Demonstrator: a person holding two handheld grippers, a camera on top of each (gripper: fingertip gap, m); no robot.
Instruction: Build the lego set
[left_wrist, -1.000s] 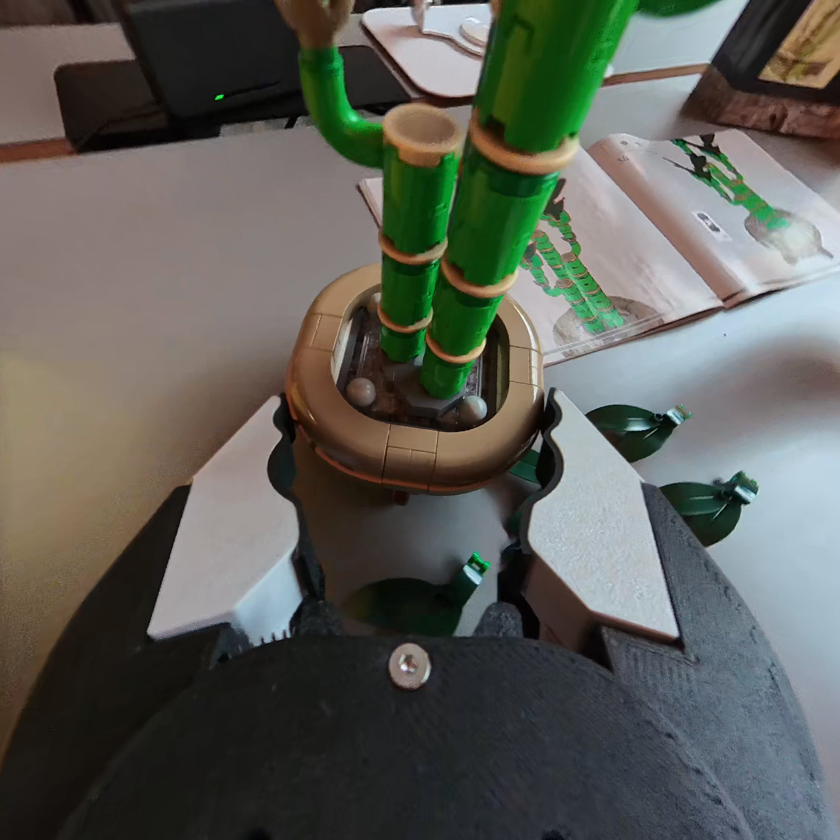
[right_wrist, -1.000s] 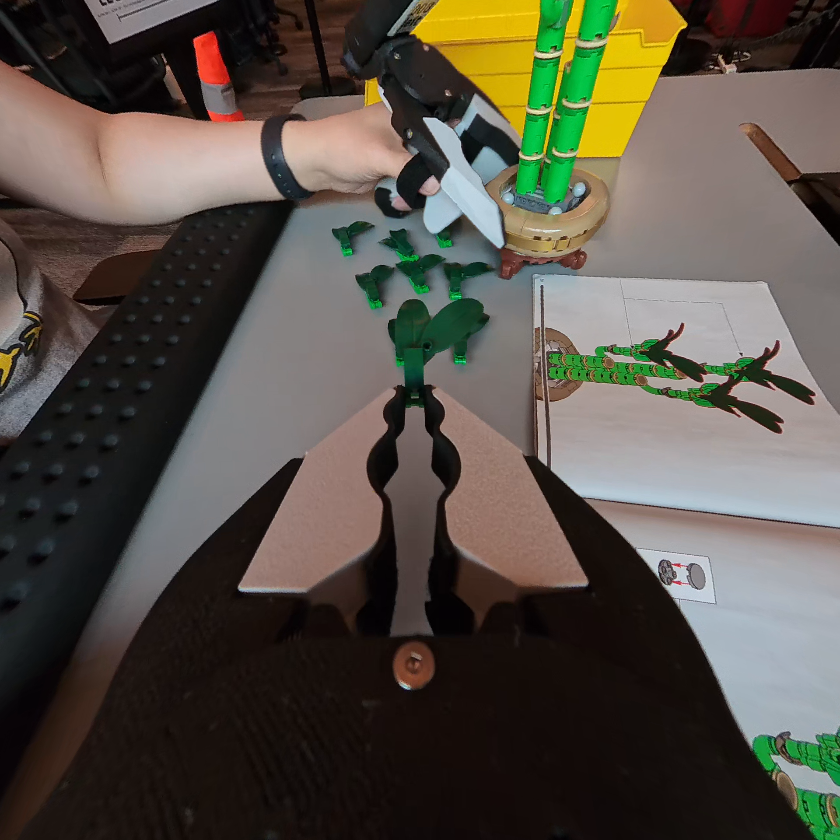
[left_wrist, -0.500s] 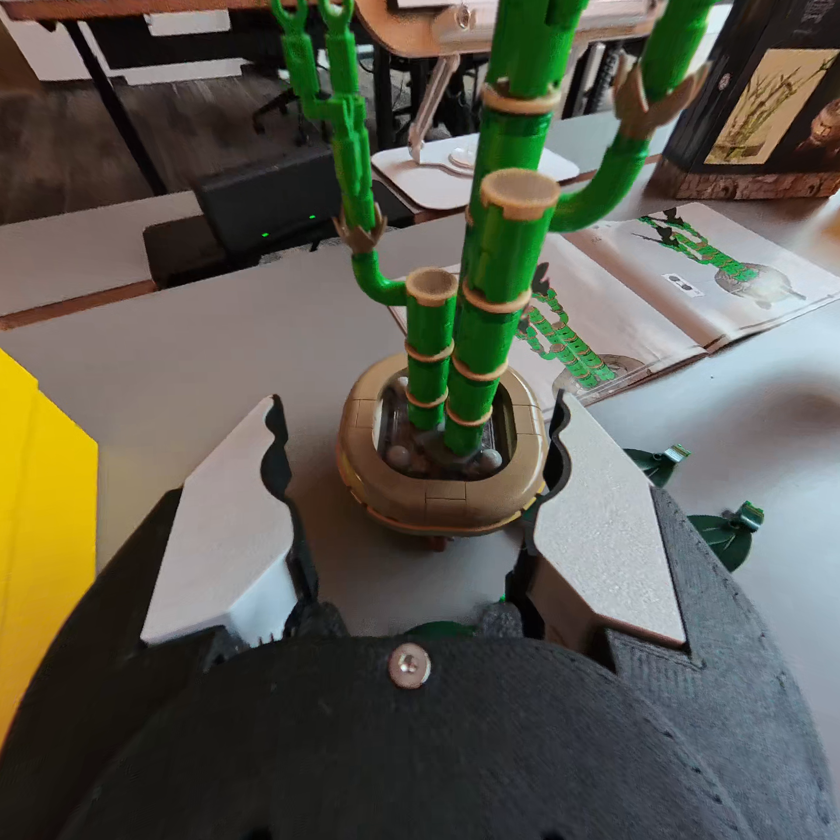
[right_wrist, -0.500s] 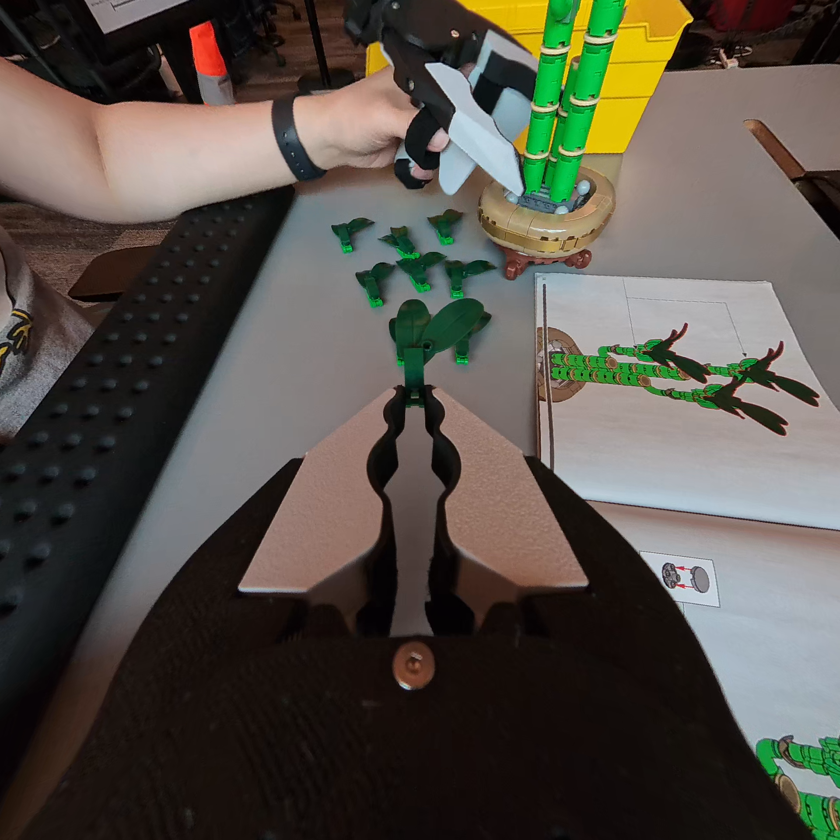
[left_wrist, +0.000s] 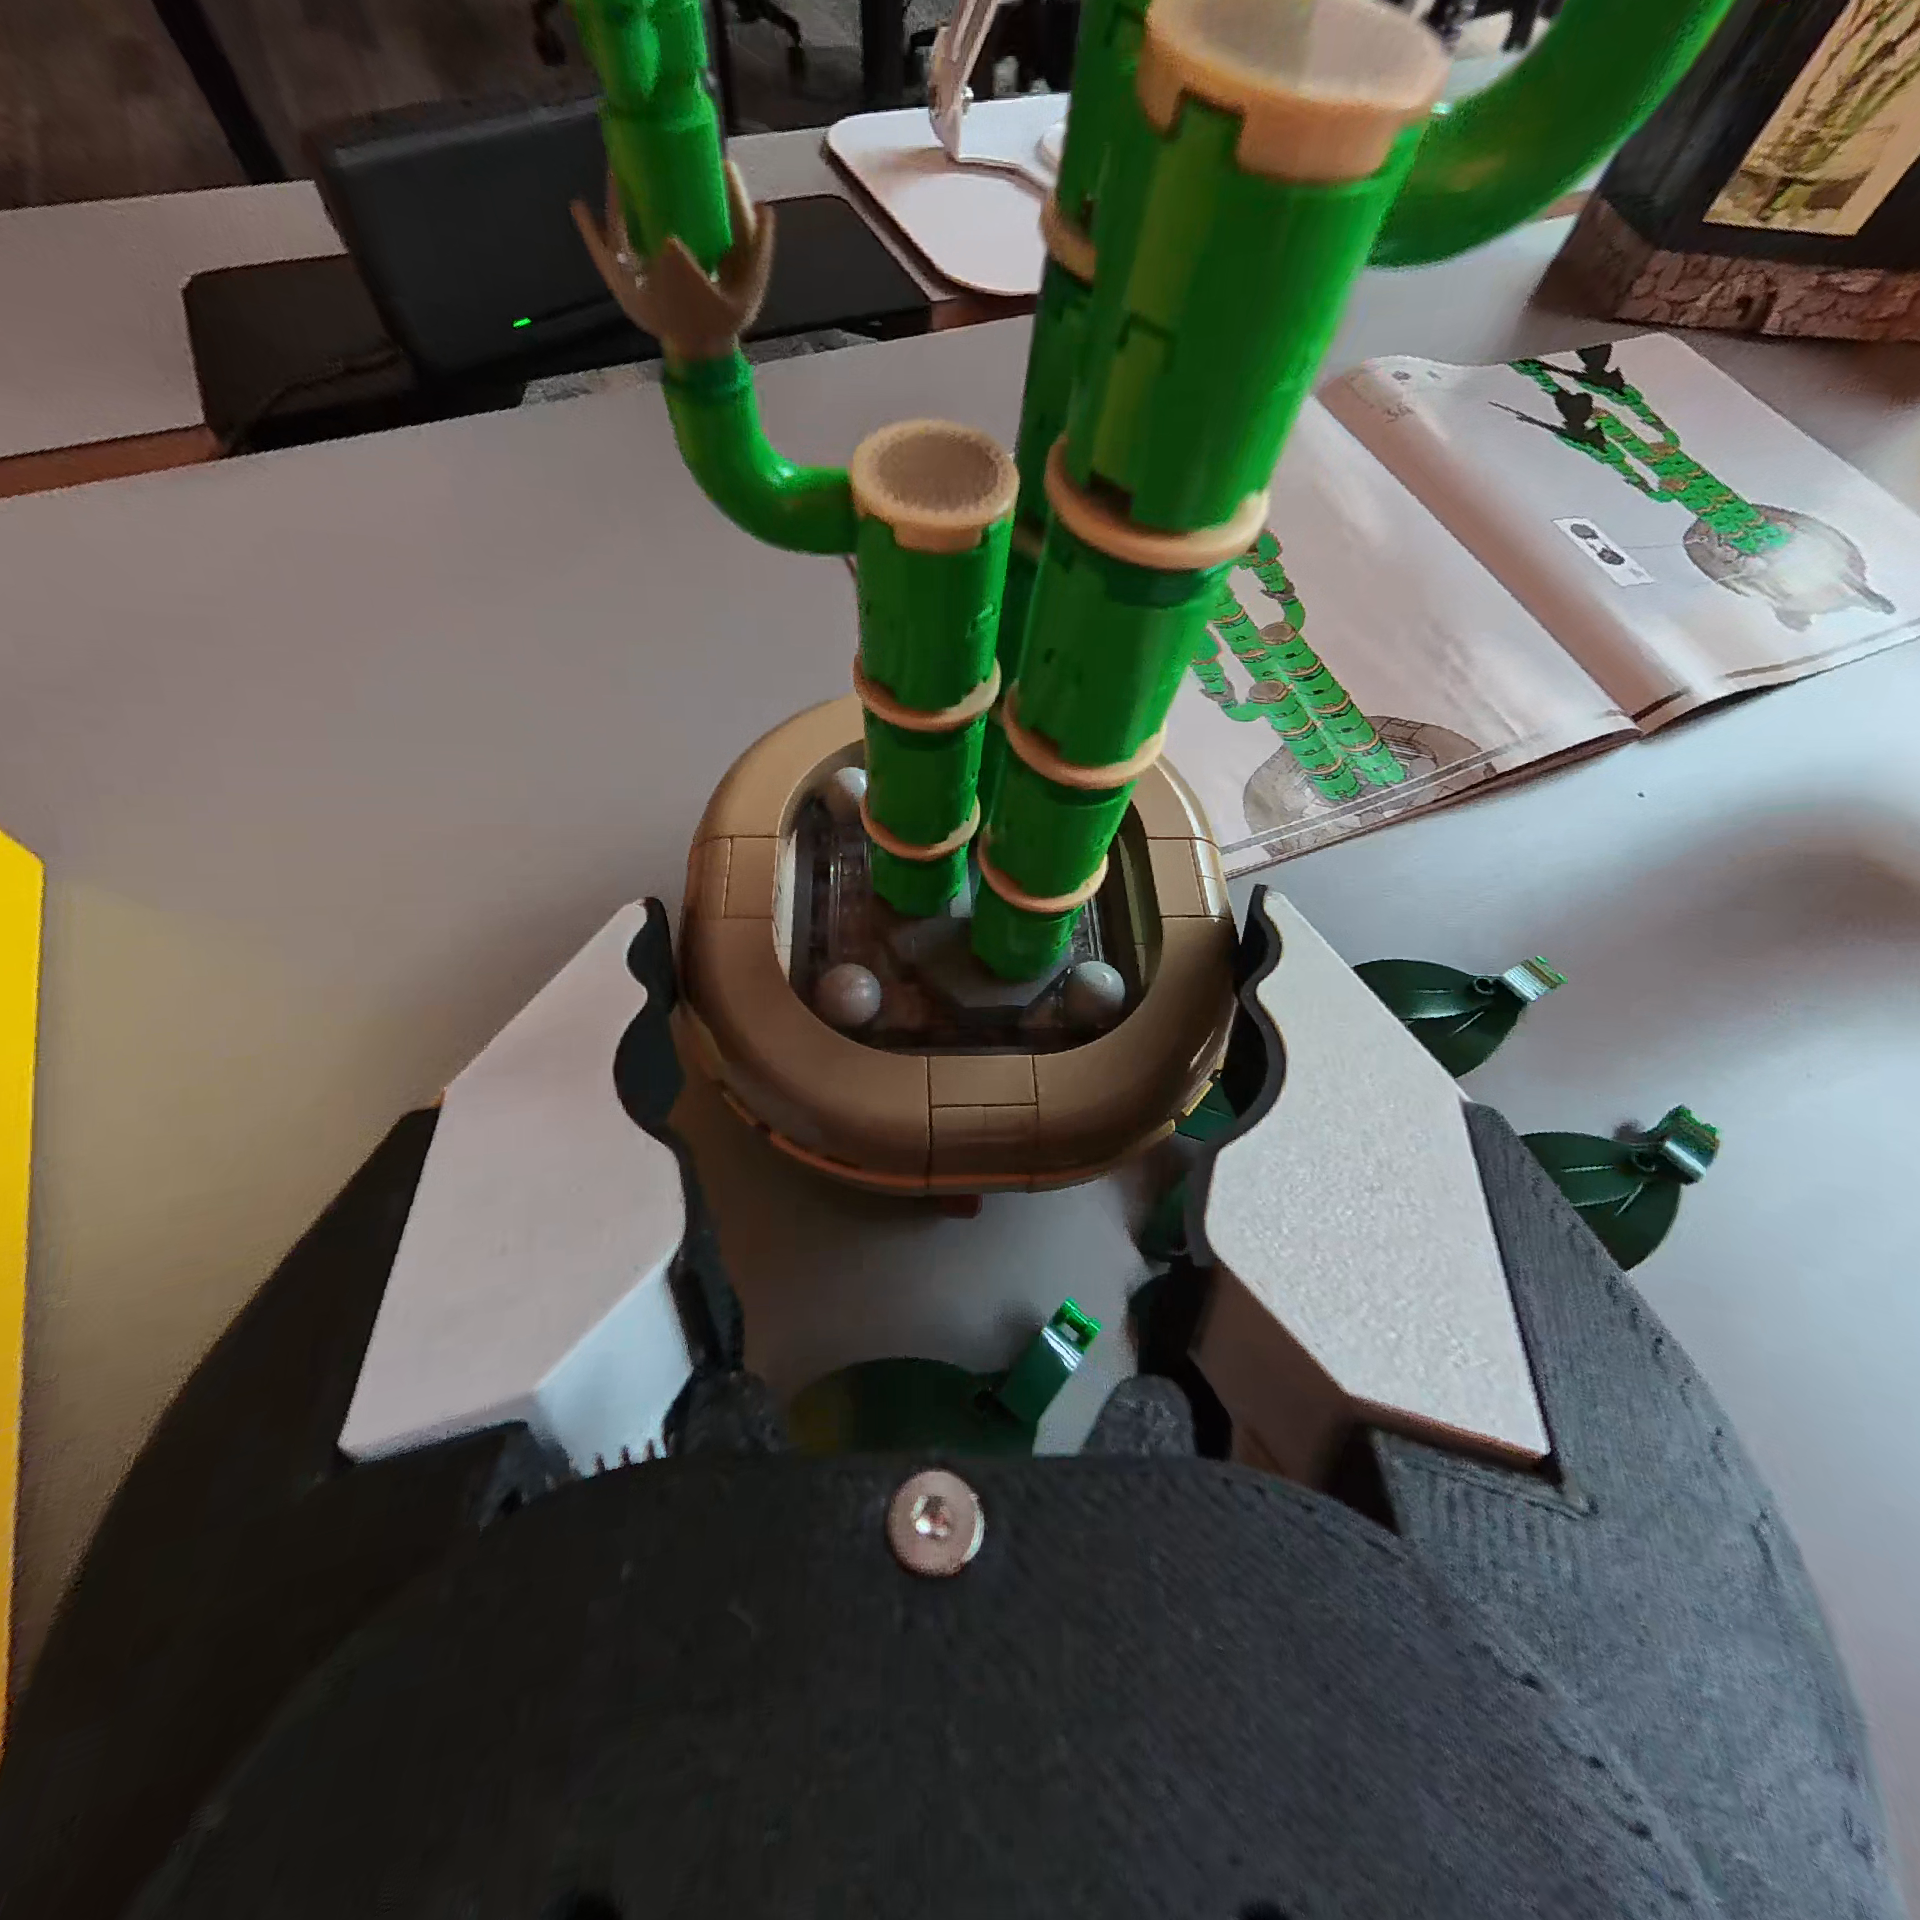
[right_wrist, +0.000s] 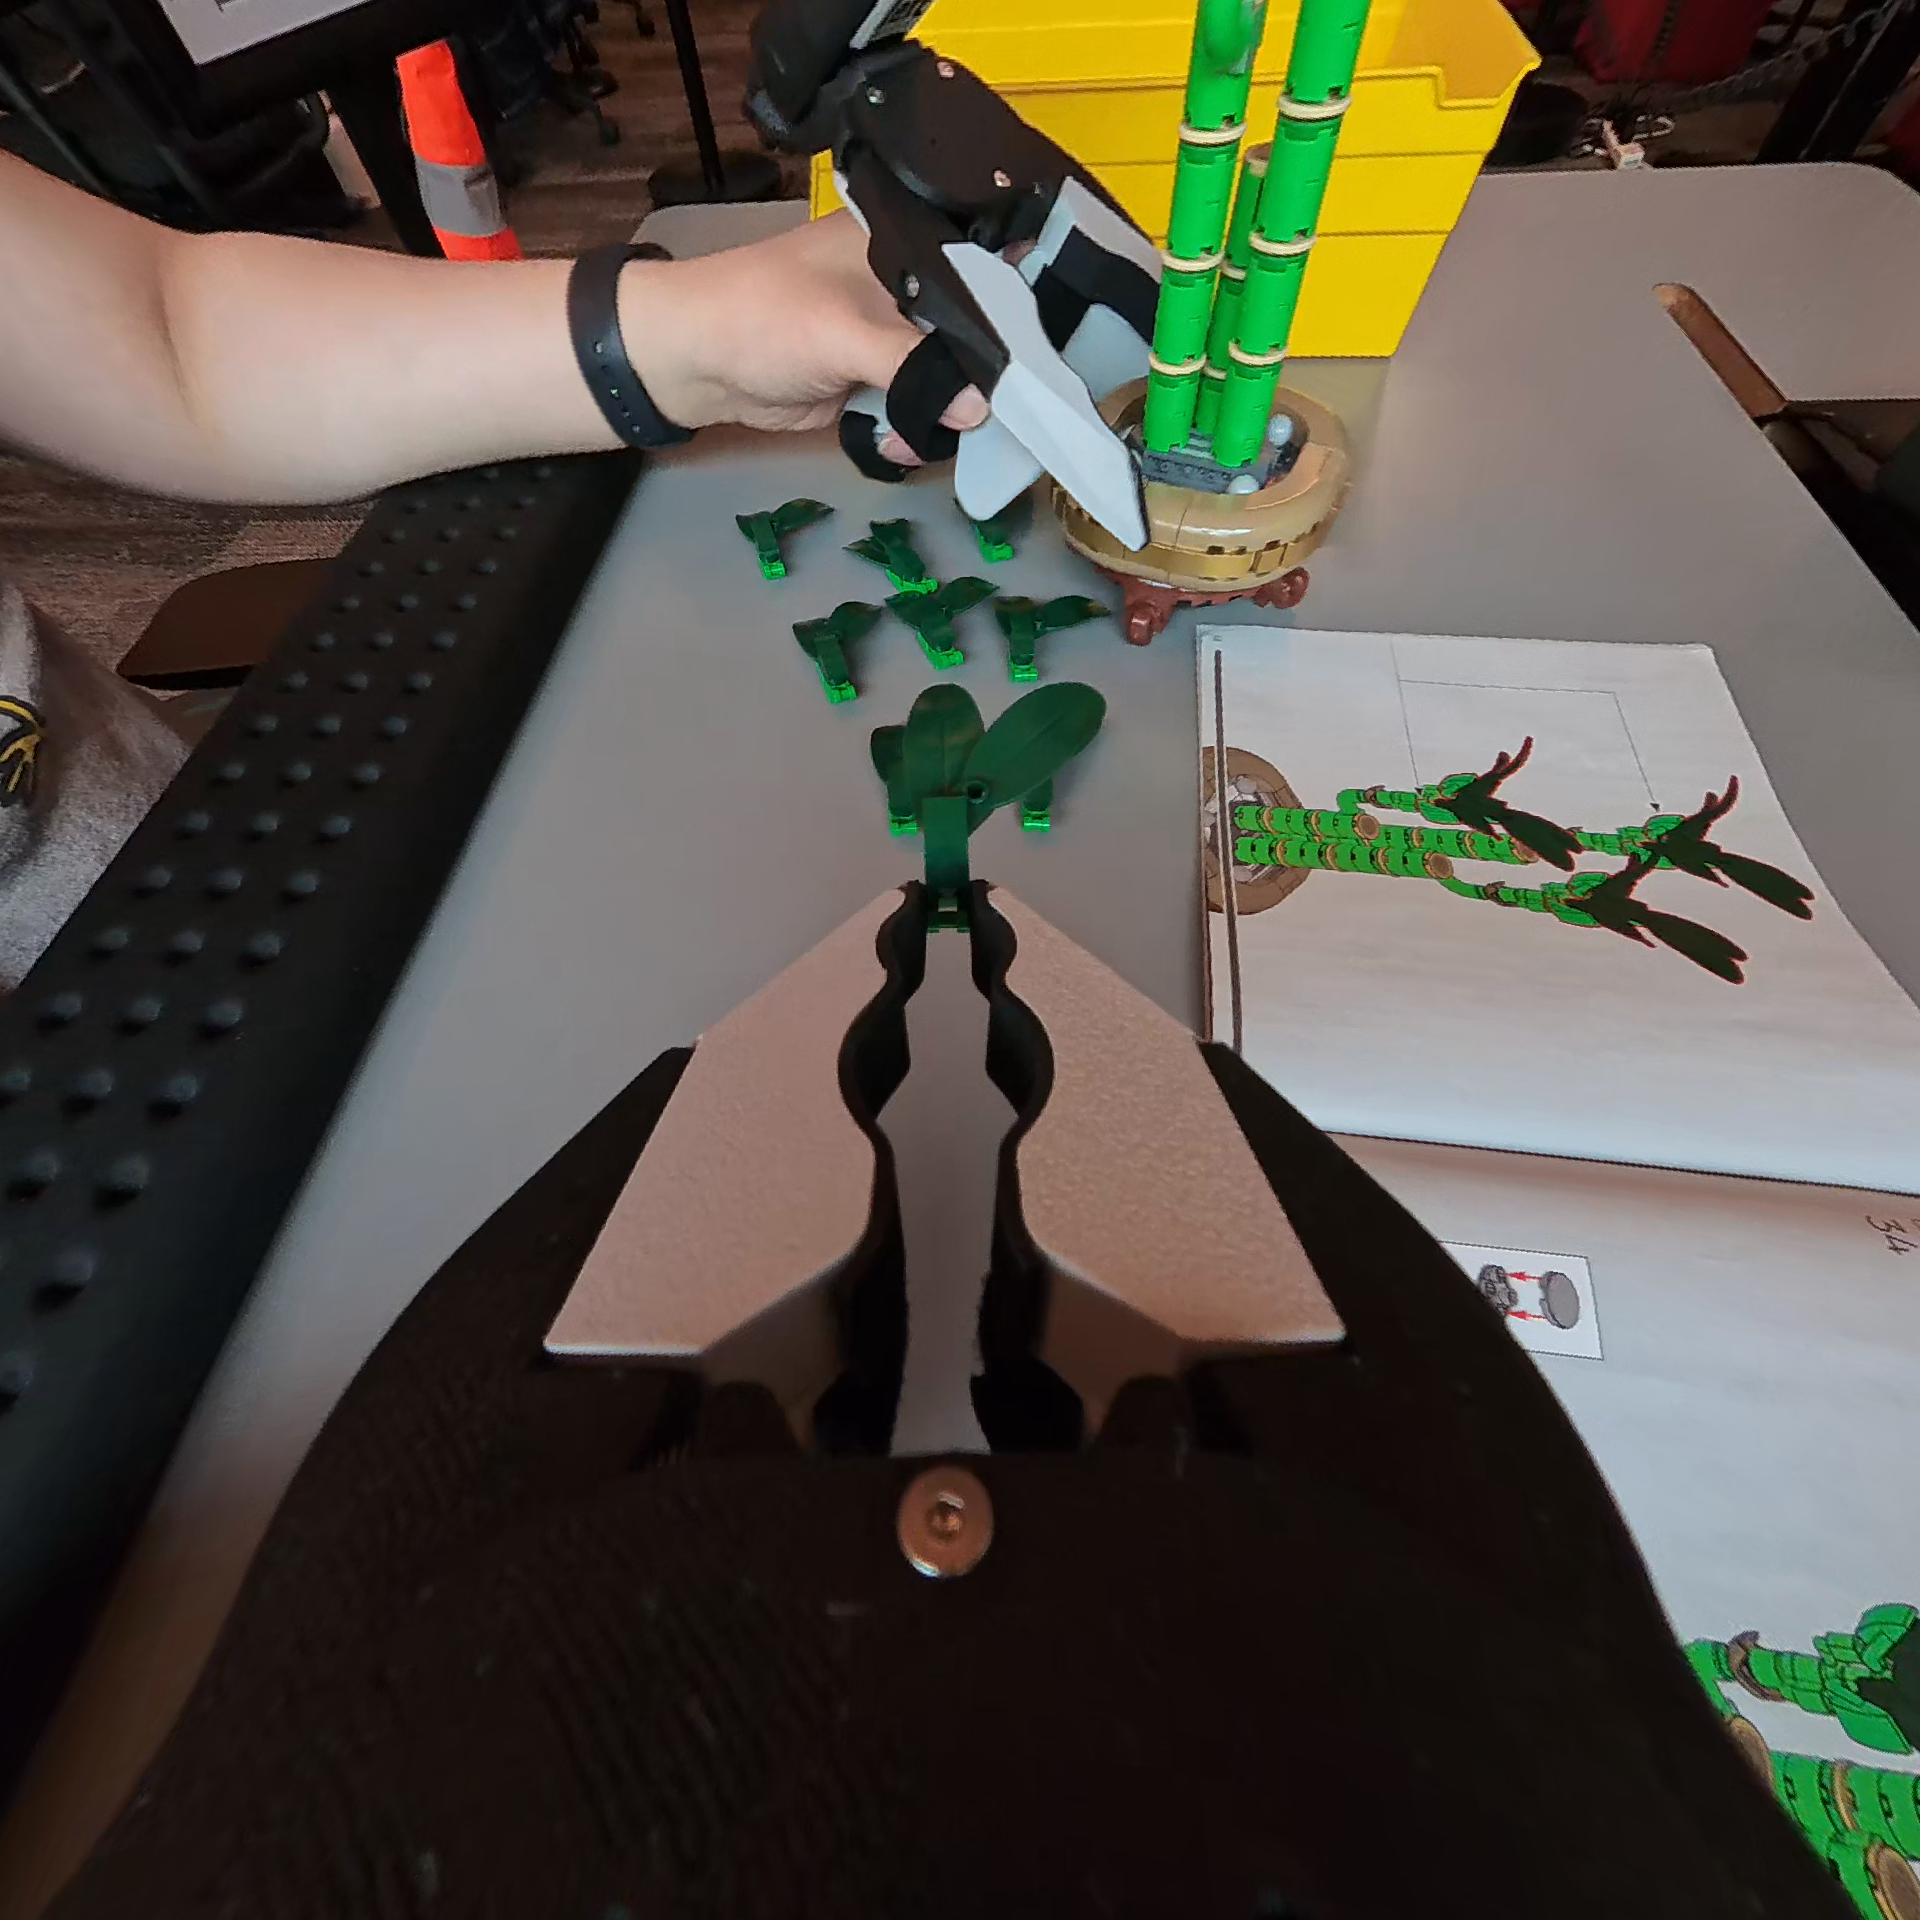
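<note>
Between the spread fingers of the left gripper (left_wrist: 951, 1023): tan pot (left_wrist: 940, 1101), holding upright green bamboo stalks (left_wrist: 1081, 686) and grey pebbles; jaws wide open, flanking the pot's sides, contact uncertain. Beyond that gripper: yellow bin (right_wrist: 1382, 135), contents hidden. Right gripper (right_wrist: 948, 904): clenched on the stem of a dark green leaf cluster (right_wrist: 982, 753), held above the grey table (right_wrist: 644, 831). Ahead of it: loose leaf pieces (right_wrist: 925, 613). Right of it: open instruction booklet (right_wrist: 1507, 997).

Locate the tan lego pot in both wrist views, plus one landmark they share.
Left wrist view: tan pot at centre, between the open fingers of the left gripper.
Right wrist view: pot upper centre-right, at that gripper's tips.
Shared landmark: open instruction booklet.
</note>
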